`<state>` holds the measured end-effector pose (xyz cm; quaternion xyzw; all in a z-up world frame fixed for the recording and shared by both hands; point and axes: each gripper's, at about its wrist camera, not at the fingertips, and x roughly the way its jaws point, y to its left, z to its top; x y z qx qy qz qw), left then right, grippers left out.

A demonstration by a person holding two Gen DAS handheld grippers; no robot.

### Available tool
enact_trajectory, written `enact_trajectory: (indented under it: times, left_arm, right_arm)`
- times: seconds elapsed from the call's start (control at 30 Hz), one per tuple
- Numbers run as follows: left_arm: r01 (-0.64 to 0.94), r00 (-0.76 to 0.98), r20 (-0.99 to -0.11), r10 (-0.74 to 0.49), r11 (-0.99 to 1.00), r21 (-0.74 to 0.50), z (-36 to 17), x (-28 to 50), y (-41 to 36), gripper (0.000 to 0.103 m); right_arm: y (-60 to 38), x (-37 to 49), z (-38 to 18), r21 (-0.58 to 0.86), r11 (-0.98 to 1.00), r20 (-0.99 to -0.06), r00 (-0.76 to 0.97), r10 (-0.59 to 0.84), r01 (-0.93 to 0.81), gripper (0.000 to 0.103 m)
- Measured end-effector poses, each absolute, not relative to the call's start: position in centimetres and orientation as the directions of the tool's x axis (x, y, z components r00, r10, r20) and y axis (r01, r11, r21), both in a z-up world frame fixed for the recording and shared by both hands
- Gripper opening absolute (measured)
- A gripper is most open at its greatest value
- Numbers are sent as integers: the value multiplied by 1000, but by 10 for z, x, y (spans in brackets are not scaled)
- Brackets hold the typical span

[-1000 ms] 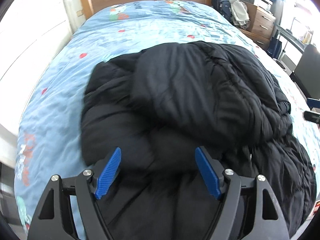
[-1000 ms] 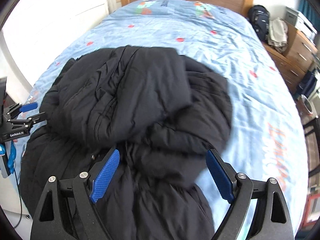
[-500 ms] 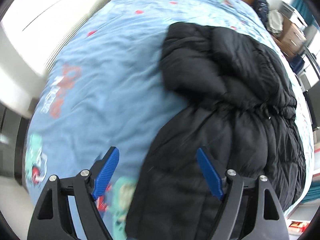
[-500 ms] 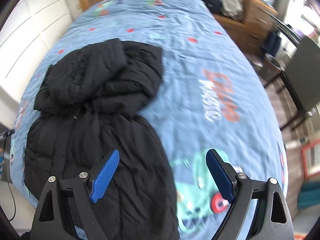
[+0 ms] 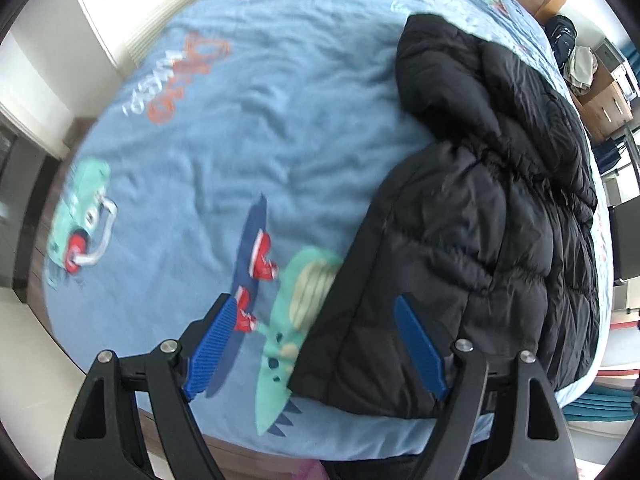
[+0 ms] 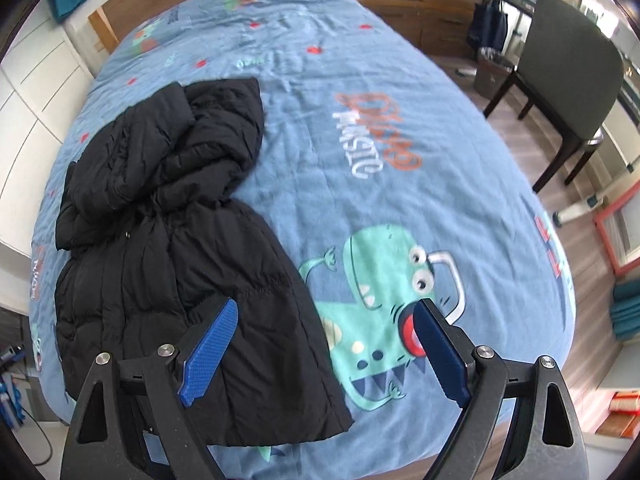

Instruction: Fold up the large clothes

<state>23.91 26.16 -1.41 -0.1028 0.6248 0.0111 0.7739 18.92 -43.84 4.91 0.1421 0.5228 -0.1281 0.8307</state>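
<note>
On the bed [image 6: 400, 120], the black coat [image 6: 168, 248] is lying lengthwise, its hem nearing the foot edge and bare sheet spreading wide on both sides. Both grippers, left [image 5: 316, 350] and right [image 6: 324, 354], are hanging over the hem corners, jaws apart, gripping nothing.

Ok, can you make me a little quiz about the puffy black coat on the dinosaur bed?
1. True or false: the left claw is squeezing the puffy black quilted coat.
2. Which picture on the blue cotton bedcover lies by the right claw: A) rocket B) green dinosaur C) boat?
3. What furniture stands on the wooden floor beside the bed?

Key: 1 false, both claws are open. 2 B. 3 A dark chair.
</note>
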Motion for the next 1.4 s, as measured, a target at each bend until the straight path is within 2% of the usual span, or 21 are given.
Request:
enact_trajectory:
  times: [0.33,0.63,0.7,0.83,0.97,1.27,1.4]
  left_arm:
    - [-121,79,-956,-282,949,-290,-92,222,248,80]
    - [-49,20,-930,-367,929,-368,-136,240,247,81]
    - [-39,1,-919,-395,918,-395,-145,245,246,81]
    - [-70,-31,-882,-471,881,-468,-159,247,246,89]
    - [-74,-78,-828,-554,832,-550,-160,237,242,89]
    - [-97,-93,-821,-563,826,-556,-159,215,217,89]
    - [-105,-93,-838,-537,843,-528,-157,208,204,89]
  right_arm:
    - [-409,186,-16,140,934,-962,268,50,329,89]
    - [-388,195,-49,104,949,-984,172,54,297,90]
    - [-384,198,-54,96,951,-986,162,50,293,90]
    - [-380,203,-58,113,948,-984,166,65,297,91]
    - [-381,211,-63,142,949,-981,167,97,281,92]
    - [-415,221,-88,223,943,-972,131,196,246,93]
    - [-431,216,-105,303,919,-953,113,283,253,93]
